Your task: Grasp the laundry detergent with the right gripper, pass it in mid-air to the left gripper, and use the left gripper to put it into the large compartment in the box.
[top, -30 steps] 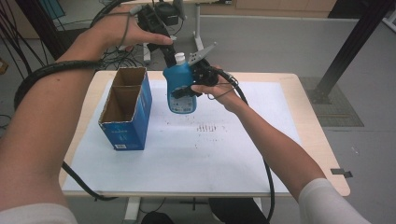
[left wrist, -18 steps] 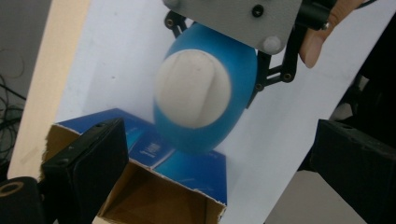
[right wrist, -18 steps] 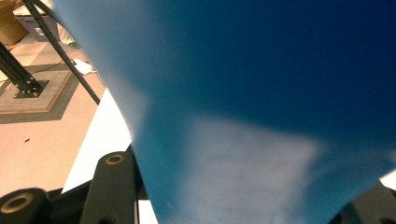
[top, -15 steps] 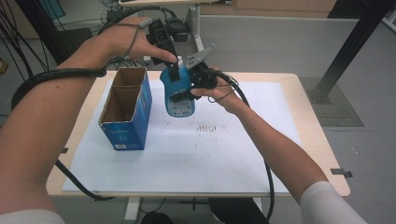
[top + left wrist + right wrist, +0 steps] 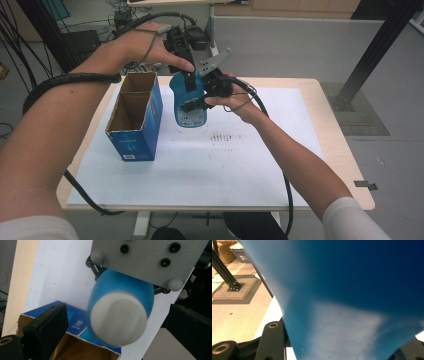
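- Left hand-held gripper [image 5: 186, 75]: poised directly above the blue bottle [image 5: 190, 100], jaws spread wide either side of its white cap [image 5: 117, 317], not touching.
- Open cardboard box [image 5: 134, 117]: stands on the desk [image 5: 320, 130], just left of the bottle.
- Right hand-held gripper [image 5: 197, 102]: clamped on the bottle's body, holding it upright, raised off the desk.

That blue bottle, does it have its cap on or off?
On. The blue bottle wears a white cap on its neck, seen end-on between the left gripper's open jaws, which don't touch it.
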Available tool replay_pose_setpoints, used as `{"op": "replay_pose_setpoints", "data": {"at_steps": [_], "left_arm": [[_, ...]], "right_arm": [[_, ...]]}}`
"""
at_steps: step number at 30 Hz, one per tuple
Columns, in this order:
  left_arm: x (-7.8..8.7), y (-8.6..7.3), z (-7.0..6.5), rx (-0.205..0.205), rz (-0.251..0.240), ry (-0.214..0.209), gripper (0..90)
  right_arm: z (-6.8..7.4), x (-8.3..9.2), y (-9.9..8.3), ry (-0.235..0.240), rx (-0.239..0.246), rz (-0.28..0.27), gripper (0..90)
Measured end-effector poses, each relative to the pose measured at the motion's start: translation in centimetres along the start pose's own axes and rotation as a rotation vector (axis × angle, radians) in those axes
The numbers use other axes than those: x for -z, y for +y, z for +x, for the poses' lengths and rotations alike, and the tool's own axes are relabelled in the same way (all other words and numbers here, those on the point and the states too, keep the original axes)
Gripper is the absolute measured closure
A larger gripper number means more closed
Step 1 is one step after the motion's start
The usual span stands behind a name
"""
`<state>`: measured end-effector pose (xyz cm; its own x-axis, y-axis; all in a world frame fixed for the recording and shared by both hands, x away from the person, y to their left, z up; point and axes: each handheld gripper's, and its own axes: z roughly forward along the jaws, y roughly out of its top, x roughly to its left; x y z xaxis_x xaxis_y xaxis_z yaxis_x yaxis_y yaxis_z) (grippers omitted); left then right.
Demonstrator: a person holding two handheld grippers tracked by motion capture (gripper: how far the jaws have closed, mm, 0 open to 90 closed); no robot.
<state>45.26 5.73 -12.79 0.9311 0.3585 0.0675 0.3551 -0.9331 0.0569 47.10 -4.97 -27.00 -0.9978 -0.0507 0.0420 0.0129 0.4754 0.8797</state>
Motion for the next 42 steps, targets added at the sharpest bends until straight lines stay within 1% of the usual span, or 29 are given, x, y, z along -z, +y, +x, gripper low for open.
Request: {"op": "replay_pose_setpoints", "data": {"at_steps": [3, 6, 9, 10, 11, 12, 13, 14, 16, 17, 19, 21, 23, 24, 25, 26, 28, 32, 34, 35, 36, 38, 40, 42], "left_arm": [[-0.3, 0.1, -0.1, -0.02, 0.021, -0.004, 4.6], [-0.8, 0.3, -0.2, -0.032, 0.038, -0.011, 4.6], [-1.4, 0.4, -0.3, -0.038, 0.05, -0.015, 4.8], [-1.6, 0.4, -0.4, -0.035, 0.05, -0.019, 4.7], [-1.8, 0.4, -0.4, -0.036, 0.053, -0.02, 4.7], [-1.9, 0.4, -0.4, -0.038, 0.049, -0.017, 4.8], [-2.0, 0.4, -0.5, -0.043, 0.049, -0.018, 4.7], [-2.0, 0.4, -0.5, -0.045, 0.047, -0.022, 4.7], [-2.0, 0.4, -0.6, -0.055, 0.043, -0.028, 4.7], [-2.1, 0.4, -0.6, -0.056, 0.04, -0.028, 4.7], [-2.1, 0.5, -0.6, -0.057, 0.043, -0.029, 4.6], [-2.2, 0.4, -0.7, -0.058, 0.039, -0.025, 4.7], [-2.2, 0.4, -0.7, -0.059, 0.034, -0.027, 4.6], [-2.2, 0.4, -0.7, -0.061, 0.035, -0.028, 4.7], [-2.3, 0.4, -0.7, -0.057, 0.033, -0.029, 4.7], [-2.4, 0.4, -0.7, -0.059, 0.035, -0.026, 4.8], [-2.4, 0.4, -0.7, -0.062, 0.039, -0.026, 4.8], [-2.5, 0.4, -0.7, -0.061, 0.038, -0.03, 4.8], [-2.5, 0.5, -0.7, -0.063, 0.04, -0.029, 4.7], [-2.6, 0.5, -0.7, -0.062, 0.041, -0.03, 4.8], [-2.6, 0.5, -0.7, -0.062, 0.042, -0.03, 4.5], [-2.7, 0.5, -0.7, -0.06, 0.044, -0.031, 4.7], [-2.7, 0.5, -0.7, -0.06, 0.048, -0.031, 4.6], [-2.7, 0.5, -0.7, -0.062, 0.042, -0.028, 4.7]], "right_arm": [[0.1, -0.2, -0.2, 0.003, 0.009, 0.005, 44.1], [0.2, -0.3, -0.2, 0.007, 0.005, 0.005, 44.2], [0.4, -0.3, -0.2, 0.007, 0.014, 0.01, 44.1], [0.5, -0.3, -0.1, 0.013, 0.007, 0.01, 44.1], [0.4, -0.4, -0.1, 0.004, 0.038, -0.003, 44.1], [0.5, -0.4, 0.0, 0.017, 0.027, -0.008, 44.1], [0.5, -0.4, 0.0, 0.012, 0.037, -0.005, 44.1], [0.6, -0.4, 0.0, 0.018, 0.029, -0.009, 44.1], [0.6, -0.4, 0.0, 0.013, 0.031, -0.008, 44.1], [0.6, -0.4, 0.0, 0.02, 0.028, -0.008, 44.1], [0.5, -0.4, 0.0, 0.015, 0.04, -0.005, 44.1], [0.7, -0.4, 0.1, 0.021, 0.029, -0.006, 44.1], [0.7, -0.4, 0.0, 0.022, 0.03, -0.007, 44.1], [0.6, -0.4, 0.0, 0.016, 0.041, -0.004, 44.1], [0.7, -0.4, 0.0, 0.024, 0.031, -0.008, 44.1], [0.6, -0.4, 0.0, 0.018, 0.042, -0.004, 44.2], [0.7, -0.4, 0.0, 0.025, 0.034, -0.006, 44.1], [0.6, -0.4, -0.1, 0.016, 0.043, -0.005, 44.1], [0.7, -0.3, 0.0, 0.024, 0.035, -0.013, 44.1], [0.7, -0.3, 0.0, 0.023, 0.036, -0.014, 44.1], [0.7, -0.3, 0.0, 0.015, 0.049, -0.012, 44.1], [0.8, -0.3, 0.0, 0.024, 0.039, -0.014, 44.1], [0.8, -0.3, 0.0, 0.024, 0.039, -0.015, 44.1], [0.8, -0.3, 0.0, 0.025, 0.039, -0.014, 44.1]]}}
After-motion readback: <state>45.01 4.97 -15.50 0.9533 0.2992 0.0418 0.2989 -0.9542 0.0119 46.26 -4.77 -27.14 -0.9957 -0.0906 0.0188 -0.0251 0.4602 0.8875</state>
